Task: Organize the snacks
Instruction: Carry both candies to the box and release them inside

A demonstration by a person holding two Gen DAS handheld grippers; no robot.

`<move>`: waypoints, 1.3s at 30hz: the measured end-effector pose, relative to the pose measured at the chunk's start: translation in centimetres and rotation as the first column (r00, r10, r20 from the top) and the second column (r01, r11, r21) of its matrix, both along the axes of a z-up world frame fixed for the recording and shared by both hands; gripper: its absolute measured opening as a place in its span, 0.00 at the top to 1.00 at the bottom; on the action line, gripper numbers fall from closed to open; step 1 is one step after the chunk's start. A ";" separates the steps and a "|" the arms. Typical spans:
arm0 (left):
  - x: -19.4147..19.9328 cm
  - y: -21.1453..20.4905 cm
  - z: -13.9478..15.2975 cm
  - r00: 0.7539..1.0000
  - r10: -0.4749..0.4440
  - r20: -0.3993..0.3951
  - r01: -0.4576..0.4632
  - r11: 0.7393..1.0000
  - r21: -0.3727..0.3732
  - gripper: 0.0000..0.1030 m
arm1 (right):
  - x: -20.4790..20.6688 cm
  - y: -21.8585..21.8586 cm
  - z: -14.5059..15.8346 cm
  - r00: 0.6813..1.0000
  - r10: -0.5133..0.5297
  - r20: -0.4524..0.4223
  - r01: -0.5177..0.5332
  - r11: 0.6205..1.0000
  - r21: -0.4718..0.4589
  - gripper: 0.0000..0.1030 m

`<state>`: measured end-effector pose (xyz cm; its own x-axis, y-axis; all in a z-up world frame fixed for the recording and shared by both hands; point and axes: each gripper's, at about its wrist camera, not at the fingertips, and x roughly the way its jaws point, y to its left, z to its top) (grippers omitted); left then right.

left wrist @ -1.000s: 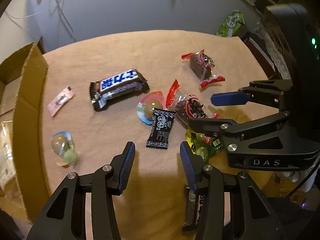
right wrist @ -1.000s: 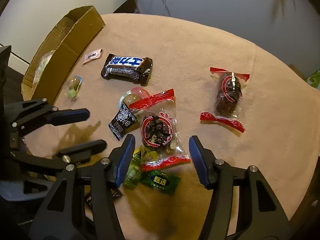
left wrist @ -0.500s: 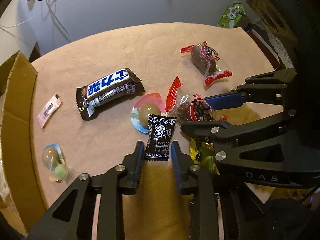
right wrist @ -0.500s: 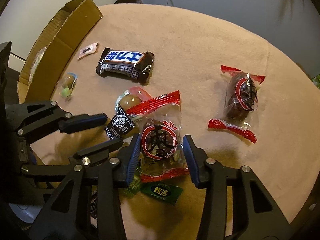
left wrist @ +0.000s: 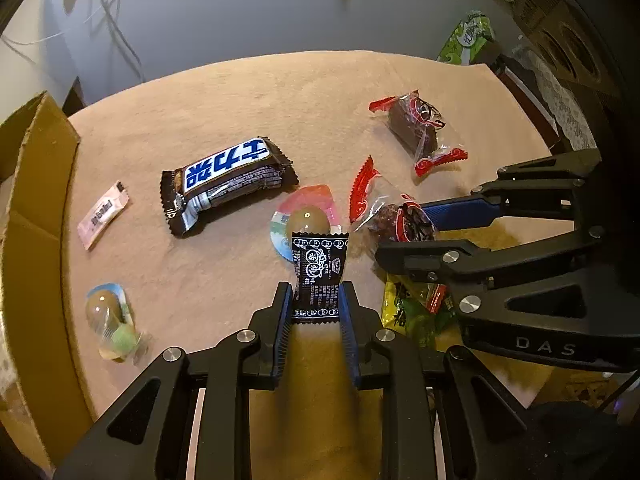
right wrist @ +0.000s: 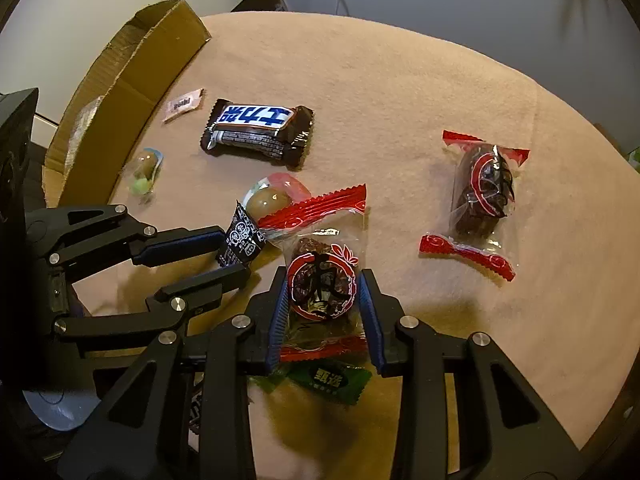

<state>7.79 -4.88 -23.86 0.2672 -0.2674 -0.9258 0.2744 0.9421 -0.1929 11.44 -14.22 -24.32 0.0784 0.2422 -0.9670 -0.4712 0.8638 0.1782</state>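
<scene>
Beige felt cloth [left wrist: 240, 92] covers the round table, with an open cardboard box [left wrist: 28, 184] standing at its nine o'clock edge and a grey wall behind. My left gripper [left wrist: 316, 304] is clamped on the lower half of a small black sachet [left wrist: 318, 276] printed in white, which stands between the ribbed pads with its top leaning against a round jelly cup [left wrist: 306, 220]. My right gripper [right wrist: 324, 312] has its jaws pressed against both sides of a clear packet with red crimped ends [right wrist: 320, 276], holding a dark lumpy sweet under a red circular emblem; whether the pinch is firm I cannot tell. That packet overlaps a green wrapped candy [right wrist: 332, 380] at six o'clock and its upper red seal lies across the jelly cup, so lifting could drag either neighbour along or flick them off the cloth. Slick film may also slide out of the pads if I hold only air and wrapper. My two tools sit close together, and a careless swing toward the box could knock them. Scattered well apart are a brown chocolate bar [left wrist: 228, 184] at eleven o'clock, a pink sachet [left wrist: 104, 214], a second jelly cup [left wrist: 112, 316] near the box, and another red-ended packet [right wrist: 480, 196] at two o'clock.
</scene>
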 end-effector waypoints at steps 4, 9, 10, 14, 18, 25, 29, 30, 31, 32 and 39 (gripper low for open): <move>-0.8 1.3 0.7 1.000 0.009 0.007 -0.009 1.000 -0.008 0.79 | -0.1 -0.9 0.3 1.000 -0.003 0.004 0.003 1.000 0.010 0.66; -1.3 2.9 2.0 0.999 0.037 0.024 -0.037 0.999 -0.026 0.79 | -0.8 -1.2 1.6 1.000 -0.008 0.022 0.007 1.000 0.026 0.66; -1.4 3.2 2.2 0.999 0.043 0.029 -0.042 0.999 -0.028 0.79 | -0.9 -1.2 2.0 1.000 -0.005 0.028 0.005 1.000 0.028 0.66; -2.0 5.2 3.4 0.995 0.083 0.051 -0.081 0.996 -0.038 0.79 | -0.9 -0.3 3.3 0.999 0.008 0.049 -0.010 0.999 0.039 0.66; -2.3 7.0 4.5 0.990 0.125 0.071 -0.123 0.992 -0.042 0.79 | -1.1 0.9 4.5 0.997 0.034 0.071 -0.038 0.998 0.046 0.66; -2.6 10.1 6.0 0.972 0.211 0.102 -0.207 0.977 -0.041 0.79 | -0.9 4.7 6.2 0.990 0.103 0.101 -0.109 0.993 0.055 0.66; -3.1 12.1 6.4 0.958 0.263 0.113 -0.260 0.965 -0.038 0.79 | -0.4 7.5 6.8 0.982 0.151 0.118 -0.158 0.986 0.056 0.66; -3.2 12.8 6.5 0.954 0.279 0.115 -0.276 0.960 -0.039 0.79 | -0.3 8.3 6.9 0.979 0.164 0.121 -0.171 0.984 0.055 0.66; -3.2 13.3 6.6 0.950 0.289 0.117 -0.286 0.957 -0.039 0.79 | -0.2 8.7 7.0 0.977 0.174 0.124 -0.182 0.982 0.055 0.66; -3.4 13.8 6.8 0.946 0.303 0.118 -0.300 0.953 -0.038 0.79 | -0.1 9.7 7.2 0.973 0.193 0.131 -0.201 0.978 0.052 0.66; -4.7 17.6 6.9 0.913 0.388 0.127 -0.387 0.921 -0.034 0.79 | 0.6 14.4 8.1 0.952 0.264 0.152 -0.275 0.960 0.052 0.66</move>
